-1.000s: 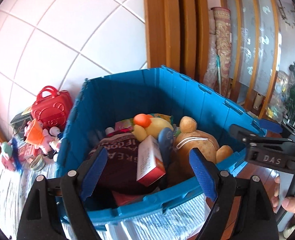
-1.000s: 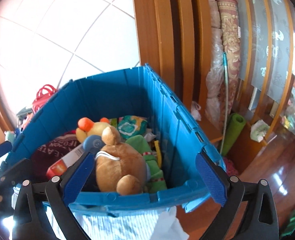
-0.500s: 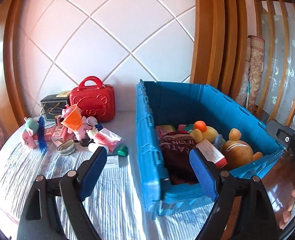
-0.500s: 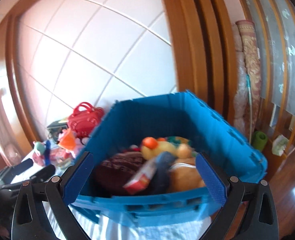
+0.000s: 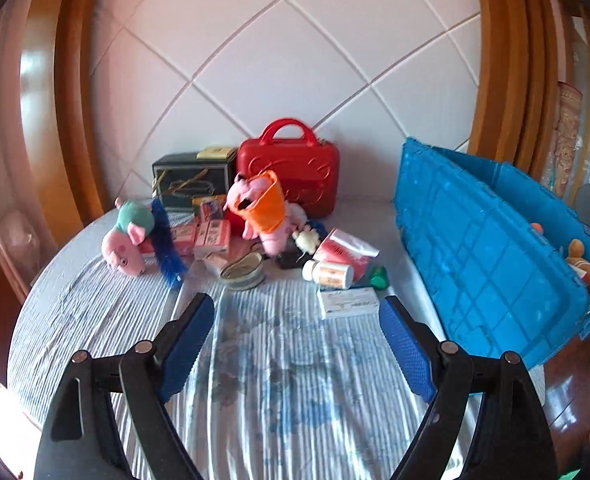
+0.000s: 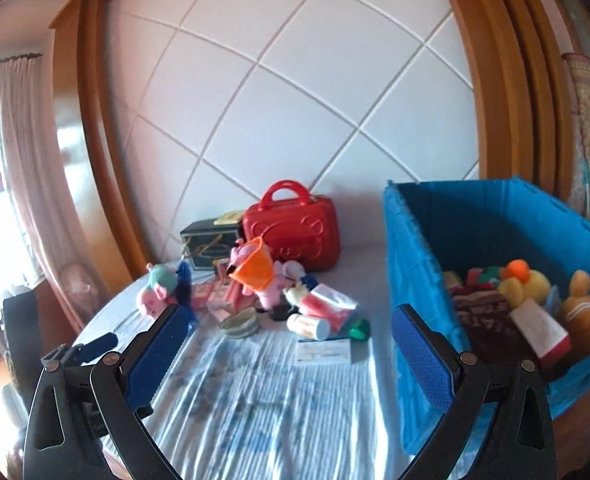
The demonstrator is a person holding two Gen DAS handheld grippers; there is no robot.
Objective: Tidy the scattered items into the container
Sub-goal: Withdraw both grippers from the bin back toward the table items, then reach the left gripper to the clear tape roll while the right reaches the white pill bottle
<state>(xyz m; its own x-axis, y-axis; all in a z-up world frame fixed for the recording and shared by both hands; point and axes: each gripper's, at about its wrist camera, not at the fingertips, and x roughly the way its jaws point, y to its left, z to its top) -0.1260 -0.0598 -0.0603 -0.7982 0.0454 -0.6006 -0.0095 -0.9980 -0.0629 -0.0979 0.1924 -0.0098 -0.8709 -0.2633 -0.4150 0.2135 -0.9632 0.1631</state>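
Observation:
The blue crate [image 6: 423, 248] stands at the right end of the table, holding a yellow duck [image 6: 523, 280], a brown bear [image 6: 585, 312], a red-and-white box [image 6: 539, 330] and dark cloth. Scattered items lie to its left: a white flat box [image 5: 349, 302], a white bottle [image 5: 329, 272], a red pouch [image 5: 343, 250], a tin [image 5: 243, 270], a blue brush [image 5: 167, 248] and two pink pig toys [image 5: 263, 208] [image 5: 129, 236]. My left gripper [image 5: 297, 320] hangs open above the cloth, short of the pile. My right gripper [image 6: 289, 328] is open too, with nothing between its fingers.
A red handled case [image 5: 291, 172] and a black box [image 5: 193, 180] stand against the white tiled wall behind the pile. The striped tablecloth [image 5: 279, 380] covers a round table whose edge curves away at the left. Wooden frames flank the wall.
Both grippers have swung left, away from over the crate toward the scattered pile. The crate has slid to the right side of both views. Both pairs of jaws stayed apart.

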